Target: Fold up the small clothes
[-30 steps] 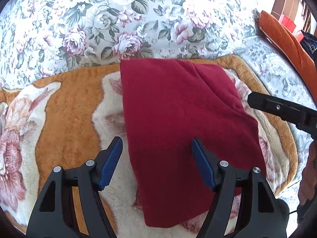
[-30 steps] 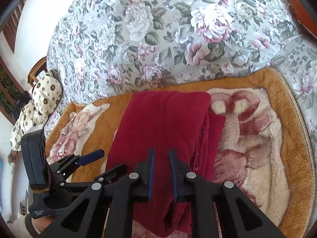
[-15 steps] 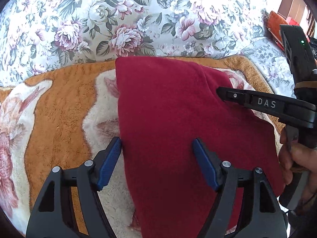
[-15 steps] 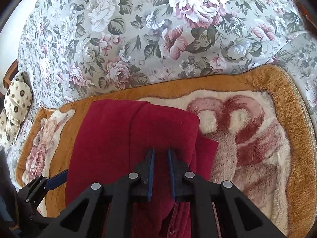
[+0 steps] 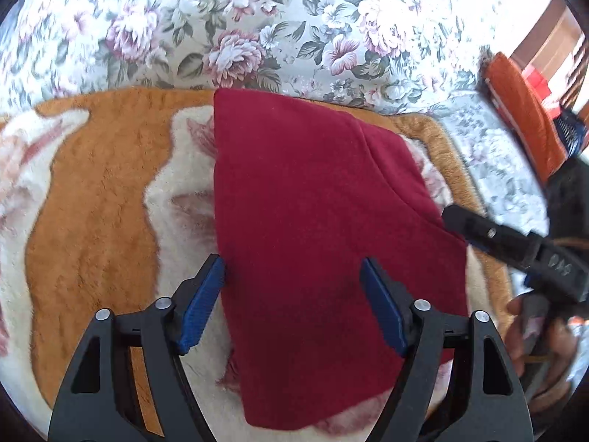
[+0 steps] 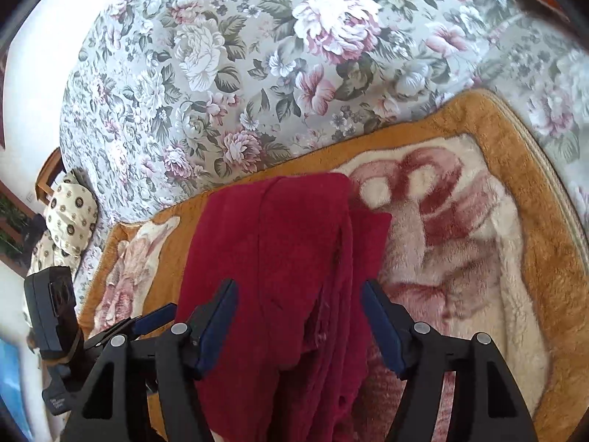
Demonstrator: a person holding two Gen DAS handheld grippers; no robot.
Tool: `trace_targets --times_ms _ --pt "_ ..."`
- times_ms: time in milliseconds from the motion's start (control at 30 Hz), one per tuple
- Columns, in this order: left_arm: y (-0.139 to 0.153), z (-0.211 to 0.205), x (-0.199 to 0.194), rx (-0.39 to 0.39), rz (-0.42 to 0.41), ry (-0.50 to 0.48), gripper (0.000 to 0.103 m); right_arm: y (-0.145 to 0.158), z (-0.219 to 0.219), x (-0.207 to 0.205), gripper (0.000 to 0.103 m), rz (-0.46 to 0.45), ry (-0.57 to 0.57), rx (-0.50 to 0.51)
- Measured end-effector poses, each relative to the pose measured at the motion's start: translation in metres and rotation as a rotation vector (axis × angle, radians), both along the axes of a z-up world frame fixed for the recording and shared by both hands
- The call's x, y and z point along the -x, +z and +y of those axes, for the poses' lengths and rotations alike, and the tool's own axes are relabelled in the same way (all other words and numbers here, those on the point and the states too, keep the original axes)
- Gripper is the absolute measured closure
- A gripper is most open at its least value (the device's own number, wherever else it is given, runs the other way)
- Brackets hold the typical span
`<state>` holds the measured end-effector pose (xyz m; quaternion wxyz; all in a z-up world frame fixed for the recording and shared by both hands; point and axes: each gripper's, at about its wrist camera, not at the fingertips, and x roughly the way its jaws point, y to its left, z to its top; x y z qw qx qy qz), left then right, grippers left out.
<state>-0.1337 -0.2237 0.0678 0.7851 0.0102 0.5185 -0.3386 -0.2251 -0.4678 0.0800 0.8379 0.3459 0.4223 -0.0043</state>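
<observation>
Left hand-held gripper [image 5: 292, 304] stood wide, jaws just opening, straddling the red garment's [image 5: 316, 228] left edge, gripping nothing. Right hand-held gripper [image 6: 298, 326] jaws just opened wide over its layered right edge. Garment lay folded on the plush blanket [image 6: 497, 243]; only the right view showed a spotted cushion [image 6: 68, 217].

Bare plush blanket [image 6: 460, 258] flanks the folded red garment [image 5: 313, 213] on both sides
</observation>
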Motion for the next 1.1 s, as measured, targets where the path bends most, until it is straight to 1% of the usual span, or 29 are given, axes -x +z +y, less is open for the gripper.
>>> trace_targets --times_ms 33,100,167,233,300,400,467,600,633,667,700,767,800,867,900,967,1033,1100 --pt "0.000 0.006 -0.002 0.036 0.031 0.006 0.024 -0.005 -0.002 0.004 0.036 0.003 -0.010 -0.025" --pt "-0.002 0.012 -0.004 0.083 0.073 0.014 0.023 -0.012 -0.004 0.009 0.034 0.005 -0.017 -0.048" --pt "-0.005 0.015 -0.005 0.103 0.102 0.019 0.020 -0.019 -0.004 0.009 0.031 -0.002 -0.018 -0.077" --pt "-0.013 0.016 -0.009 0.127 0.157 0.022 0.020 -0.028 -0.004 0.006 0.029 -0.010 -0.009 -0.124" --pt "-0.023 0.016 -0.012 0.136 0.195 0.024 0.020 -0.037 -0.005 0.002 0.025 0.005 -0.010 -0.148" --pt "-0.037 0.012 -0.016 0.165 0.243 0.014 0.020 -0.048 -0.006 -0.002 0.022 -0.011 -0.007 -0.188" --pt "-0.039 0.010 -0.017 0.185 0.234 0.015 0.015 -0.053 -0.004 -0.008 0.021 -0.010 -0.003 -0.199" --pt "-0.040 0.004 -0.018 0.209 0.218 0.010 0.015 -0.054 0.001 -0.017 0.022 -0.021 0.026 -0.192" --pt "-0.041 0.002 -0.018 0.205 0.209 0.003 0.015 -0.054 0.003 -0.019 0.024 -0.027 0.035 -0.194" --pt "-0.039 0.001 -0.016 0.198 0.195 -0.008 0.015 -0.053 0.007 -0.020 0.030 -0.023 0.040 -0.176" --pt "-0.039 0.001 -0.015 0.198 0.186 -0.012 0.015 -0.051 0.011 -0.020 0.034 -0.019 0.039 -0.137" --pt "-0.034 0.003 -0.012 0.203 0.165 -0.019 0.023 -0.043 0.018 -0.017 0.039 -0.033 0.039 -0.085" --pt "-0.031 0.007 -0.012 0.210 0.158 -0.022 0.025 -0.038 0.021 -0.014 0.042 -0.042 0.035 -0.071" --pt "-0.023 0.013 -0.011 0.230 0.151 -0.026 0.032 -0.028 0.025 -0.011 0.045 -0.068 0.036 -0.065" --pt "-0.018 0.017 -0.009 0.238 0.147 -0.028 0.032 -0.023 0.028 -0.010 0.045 -0.078 0.042 -0.065" --pt "-0.004 0.024 -0.003 0.246 0.111 -0.035 0.032 -0.011 0.039 -0.009 0.047 -0.097 0.071 -0.066" --pt "0.011 0.033 0.004 0.232 0.064 -0.045 0.032 0.001 0.054 -0.007 0.047 -0.114 0.103 -0.064" --pt "0.019 0.048 0.011 0.220 0.048 -0.046 0.032 0.009 0.069 -0.004 0.047 -0.124 0.124 -0.060"
